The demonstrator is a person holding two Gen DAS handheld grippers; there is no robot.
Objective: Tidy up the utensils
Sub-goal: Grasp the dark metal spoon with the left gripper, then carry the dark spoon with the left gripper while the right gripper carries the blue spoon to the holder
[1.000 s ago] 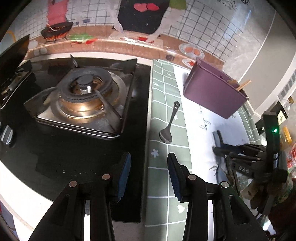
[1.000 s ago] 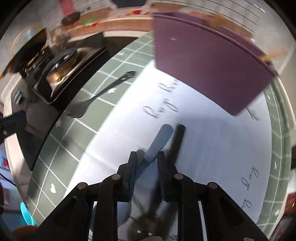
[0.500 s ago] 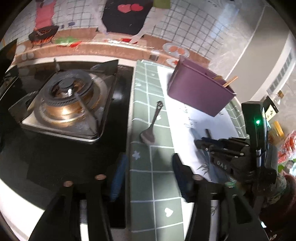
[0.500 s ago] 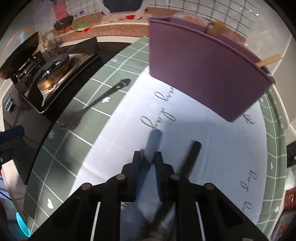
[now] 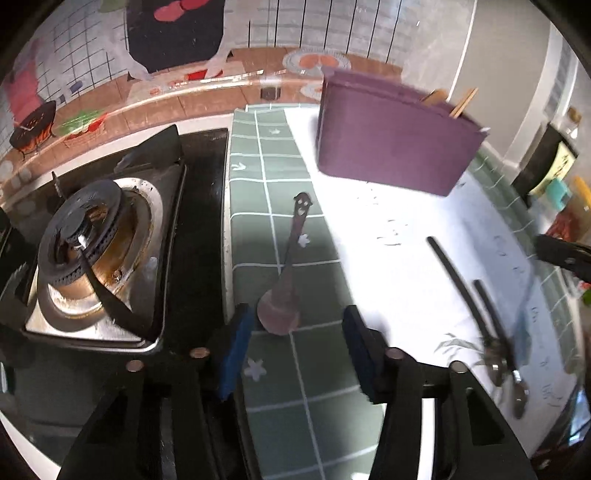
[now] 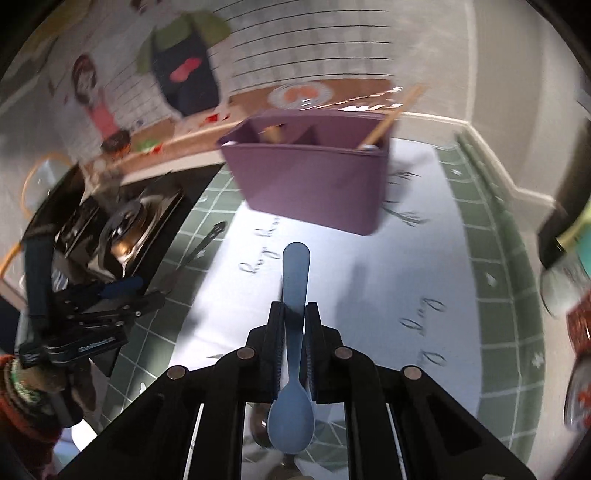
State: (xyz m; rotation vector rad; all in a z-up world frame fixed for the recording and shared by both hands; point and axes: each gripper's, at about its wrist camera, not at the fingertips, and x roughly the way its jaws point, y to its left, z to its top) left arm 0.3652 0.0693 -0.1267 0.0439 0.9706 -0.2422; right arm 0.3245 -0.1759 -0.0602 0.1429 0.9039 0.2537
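Now blue spoon (image 6: 295, 280) clamped in rt hand-held gripper (image 6: 294, 314), handle fwd

White tiled wall (image 5: 369, 26) with cartoon decals; black gas hob (image 5: 99, 251), counter

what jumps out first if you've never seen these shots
The blue spoon clamped in the right gripper, handle aimed at the purple utensil box at the back of the mat. Next, the left gripper, jaws closing, hangs over a dark metal spoon on the green-checked mat, beside the gas burner.
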